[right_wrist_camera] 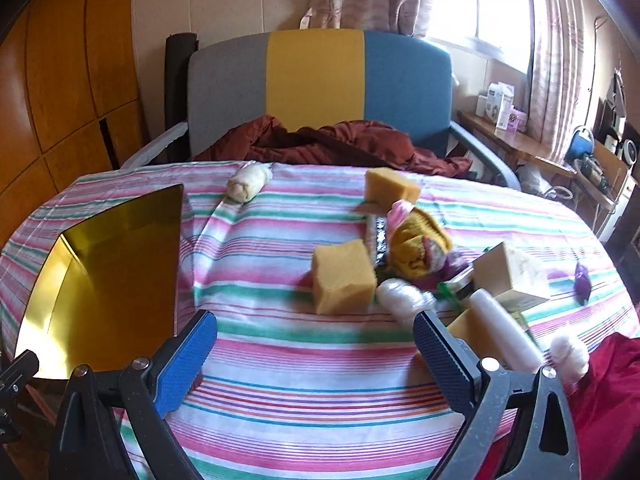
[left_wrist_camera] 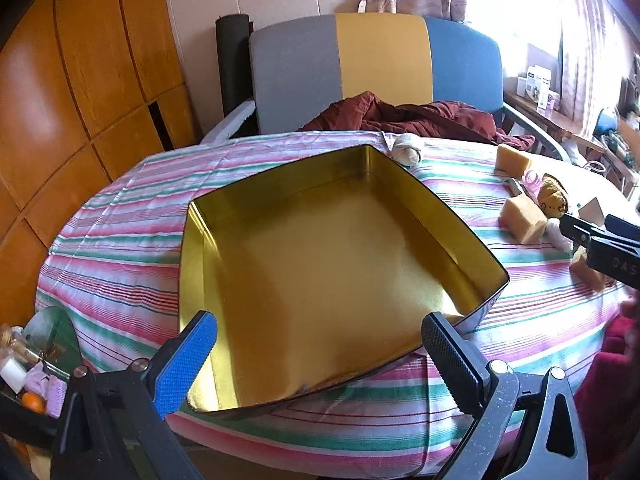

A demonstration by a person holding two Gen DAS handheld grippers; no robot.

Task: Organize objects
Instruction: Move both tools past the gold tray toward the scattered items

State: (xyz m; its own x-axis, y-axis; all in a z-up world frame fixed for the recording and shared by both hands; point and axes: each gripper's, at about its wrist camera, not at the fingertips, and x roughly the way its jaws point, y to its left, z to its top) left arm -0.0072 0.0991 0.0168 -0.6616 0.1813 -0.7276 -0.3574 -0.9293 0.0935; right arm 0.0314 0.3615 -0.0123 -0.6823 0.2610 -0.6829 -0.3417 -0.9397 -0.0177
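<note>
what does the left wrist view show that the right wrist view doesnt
Only the left wrist view shows the whole empty inside of the gold tin, plus the right tool coming in from the side.

Only the right wrist view shows the cardboard box, the white tube and the purple piece.

Both show the striped cloth, two yellow sponges, the rolled white bundle and the chair. Both tools are open.

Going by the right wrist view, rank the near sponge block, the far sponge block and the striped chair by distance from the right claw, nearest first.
From the right claw:
1. Near sponge block, ahead, mid-table beside the clutter.
2. Far sponge block, farther back, slightly right.
3. Striped chair, beyond the table's far edge.
</note>
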